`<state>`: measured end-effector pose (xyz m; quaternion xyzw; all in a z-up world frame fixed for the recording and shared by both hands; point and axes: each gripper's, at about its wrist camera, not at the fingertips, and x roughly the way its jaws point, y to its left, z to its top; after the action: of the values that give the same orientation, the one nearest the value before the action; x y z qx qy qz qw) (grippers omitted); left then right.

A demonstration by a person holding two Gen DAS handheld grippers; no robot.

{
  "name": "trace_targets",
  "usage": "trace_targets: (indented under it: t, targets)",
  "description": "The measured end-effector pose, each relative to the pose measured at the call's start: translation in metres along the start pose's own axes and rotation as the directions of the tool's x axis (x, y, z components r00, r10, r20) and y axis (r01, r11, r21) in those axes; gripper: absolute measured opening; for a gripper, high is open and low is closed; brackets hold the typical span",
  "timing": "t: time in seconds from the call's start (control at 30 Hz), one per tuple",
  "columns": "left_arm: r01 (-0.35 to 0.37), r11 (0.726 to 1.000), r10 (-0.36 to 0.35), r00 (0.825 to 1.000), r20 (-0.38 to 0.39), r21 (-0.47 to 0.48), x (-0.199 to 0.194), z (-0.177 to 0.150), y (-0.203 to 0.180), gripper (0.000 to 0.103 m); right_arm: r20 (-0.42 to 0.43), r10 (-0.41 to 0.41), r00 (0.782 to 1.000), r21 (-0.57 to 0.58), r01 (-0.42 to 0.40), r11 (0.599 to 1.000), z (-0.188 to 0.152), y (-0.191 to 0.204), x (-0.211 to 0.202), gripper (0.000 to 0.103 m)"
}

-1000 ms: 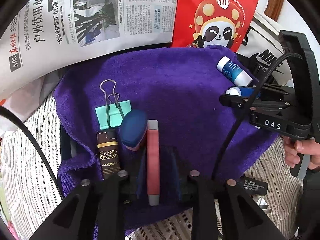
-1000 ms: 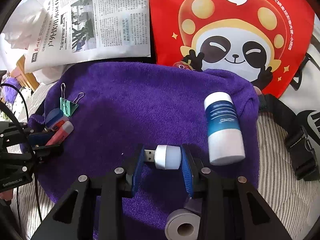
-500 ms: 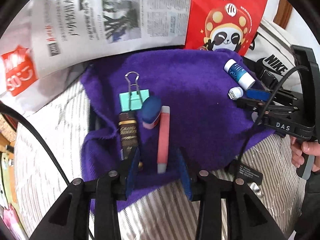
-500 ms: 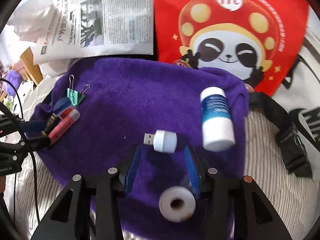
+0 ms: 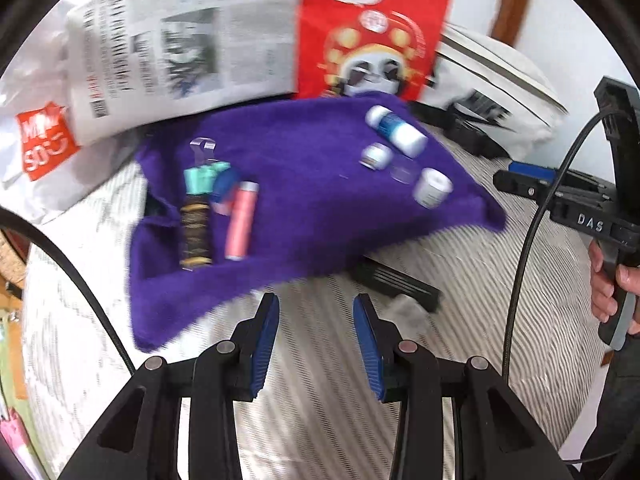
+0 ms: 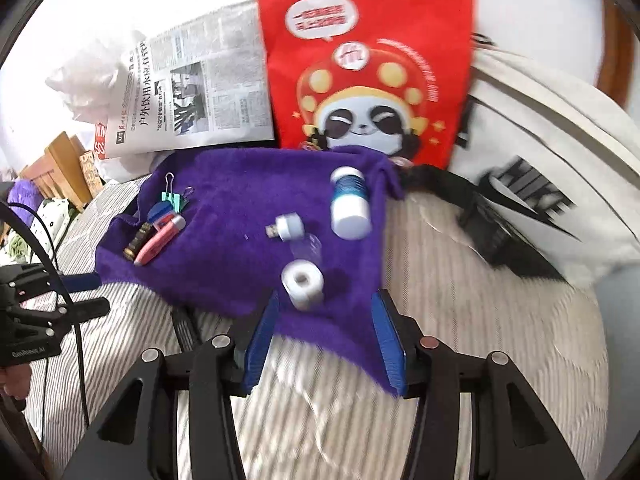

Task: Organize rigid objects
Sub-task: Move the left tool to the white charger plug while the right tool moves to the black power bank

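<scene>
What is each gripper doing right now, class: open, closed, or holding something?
Left gripper: open, holding nothing, over the striped bedding.
Right gripper: open, holding nothing, at the near edge of the purple towel.

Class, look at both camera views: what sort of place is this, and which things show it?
Probably a bedroom at home: a striped bed cover under a purple towel, with a newspaper and a canvas bag lying behind.

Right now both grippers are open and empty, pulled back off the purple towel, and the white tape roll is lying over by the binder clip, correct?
Not quite. The white tape roll lies at the other end of the purple towel, near the USB plug and the blue-and-white bottle, far from the binder clip. The right wrist view shows it. Both the left gripper and right gripper are open and empty.
</scene>
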<state>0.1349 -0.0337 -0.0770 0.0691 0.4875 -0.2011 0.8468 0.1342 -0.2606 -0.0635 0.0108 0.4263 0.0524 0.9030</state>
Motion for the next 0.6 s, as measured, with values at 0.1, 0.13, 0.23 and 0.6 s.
trace_targets:
  t: [0.1, 0.13, 0.23, 0.6]
  targets:
    - [0.043, 0.999, -0.043, 0.999, -0.009, 0.029, 0.008, -0.006, -0.017, 0.037, -0.001, -0.022, 1.000, 0.026, 0.022, 0.999, -0.018, -0.013, -0.017, 0.049]
    - [0.055, 0.998, -0.055, 0.998, -0.011, 0.035, 0.010, -0.007, -0.021, 0.037, -0.003, -0.029, 1.000, 0.034, 0.029, 0.999, -0.023, -0.016, -0.020, 0.049]
    - [0.094, 0.994, -0.093, 0.996, -0.020, 0.062, 0.018, -0.014, -0.029, 0.039, -0.011, -0.044, 0.999, 0.060, 0.045, 0.997, -0.041, -0.028, -0.031, 0.049]
    - [0.056, 0.973, -0.046, 0.998, -0.048, 0.225, 0.046, -0.015, -0.048, 0.039, -0.067, -0.053, 0.996, 0.084, 0.059, 0.995, -0.067, -0.038, -0.022, 0.049]
